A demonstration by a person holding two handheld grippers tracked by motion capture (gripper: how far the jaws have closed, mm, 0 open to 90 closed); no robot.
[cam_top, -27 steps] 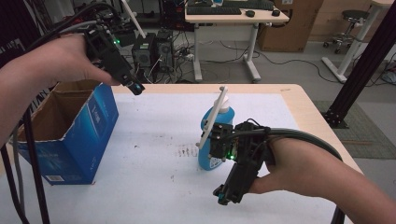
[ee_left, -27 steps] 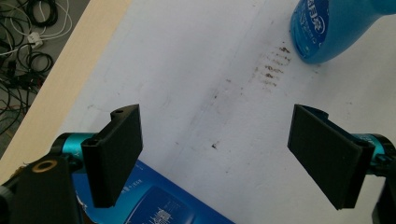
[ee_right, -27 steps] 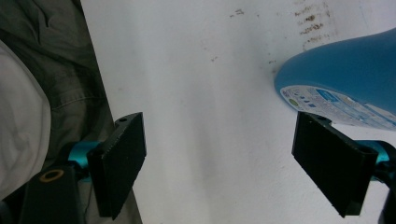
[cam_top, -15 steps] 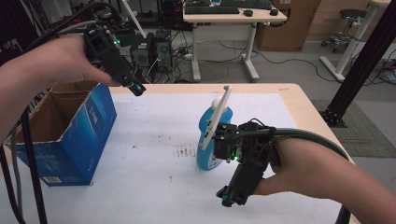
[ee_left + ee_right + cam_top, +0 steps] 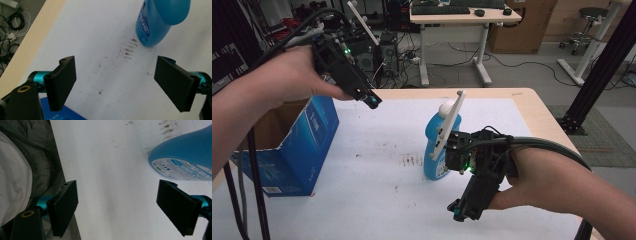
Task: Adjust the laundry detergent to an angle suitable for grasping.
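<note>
**Blue bottle stands free as both your grippers hang open**

The blue bottle (image 5: 435, 150) stands upright on the white table cover (image 5: 377, 200), right of centre, just beyond a patch of brown smudges (image 5: 411, 160). It has a white cap, a rounded blue body and a printed label low on its side. Your right gripper (image 5: 460, 212) hovers just in front of it, angled down toward the near edge, jaws spread with nothing between them. Your left gripper (image 5: 371, 101) is raised well apart from the bottle, above the open blue cardboard box (image 5: 307, 145), jaws likewise spread and empty.

Your left gripper view looks down on the bottle's base beside the smudges and catches a corner of the box. Your right gripper view brings the label's small print closer, and shows your clothing past the table's edge.
</note>
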